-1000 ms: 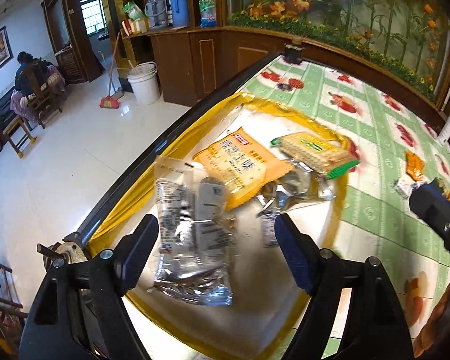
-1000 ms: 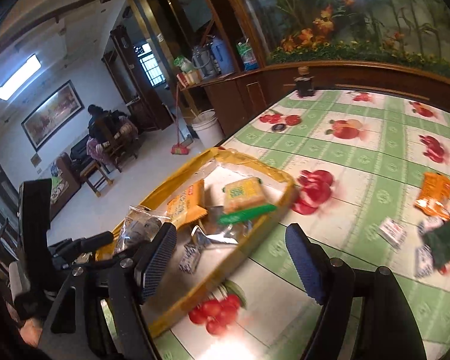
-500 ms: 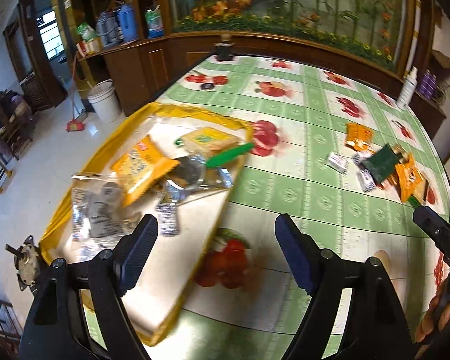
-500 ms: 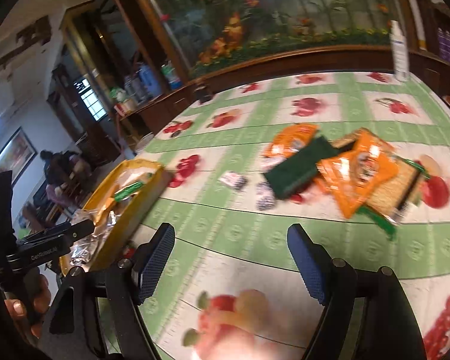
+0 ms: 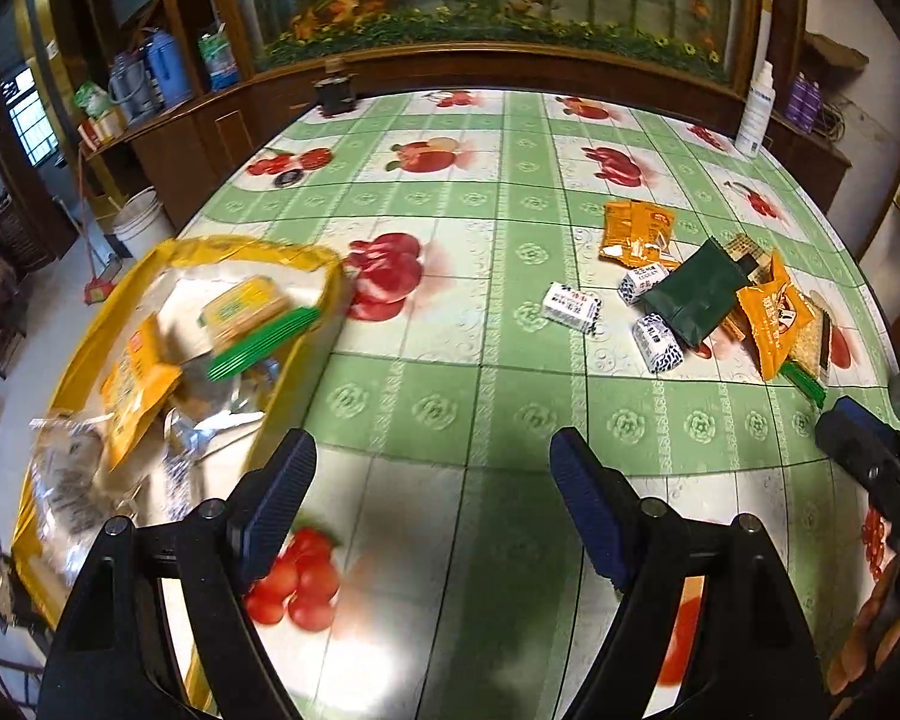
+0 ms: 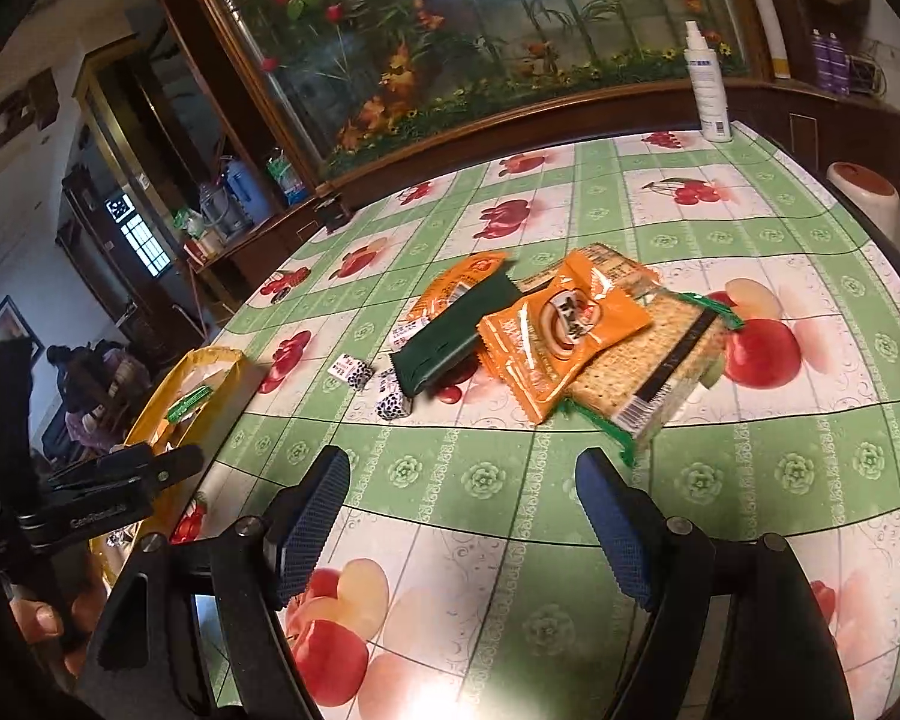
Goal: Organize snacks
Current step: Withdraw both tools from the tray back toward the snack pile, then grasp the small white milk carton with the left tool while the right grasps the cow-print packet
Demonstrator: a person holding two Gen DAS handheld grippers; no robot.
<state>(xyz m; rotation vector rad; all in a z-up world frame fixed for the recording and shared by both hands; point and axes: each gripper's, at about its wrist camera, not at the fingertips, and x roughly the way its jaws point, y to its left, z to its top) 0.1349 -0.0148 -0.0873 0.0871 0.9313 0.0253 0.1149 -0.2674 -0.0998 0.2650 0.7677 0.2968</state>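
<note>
yellow tray (image 5: 330, 276) with snacks, left of frame | left gripper (image 5: 432, 504) low centre, jaws wide, empty | snack pile (image 5: 714, 294) right, labels unreadable | right gripper (image 6: 462, 528) wide, empty, level above tablecloth (image 6: 750, 456)

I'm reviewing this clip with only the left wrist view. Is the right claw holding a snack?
Observer: No. The right claw is open and empty.
Operator: What is under the orange packet nearest it?
Observer: A clear-wrapped cracker pack; its barcode end faces the claw.
Operator: Anything past the spray bottle side?
Observer: A white container with a reddish top, beside the table's right edge.
</note>
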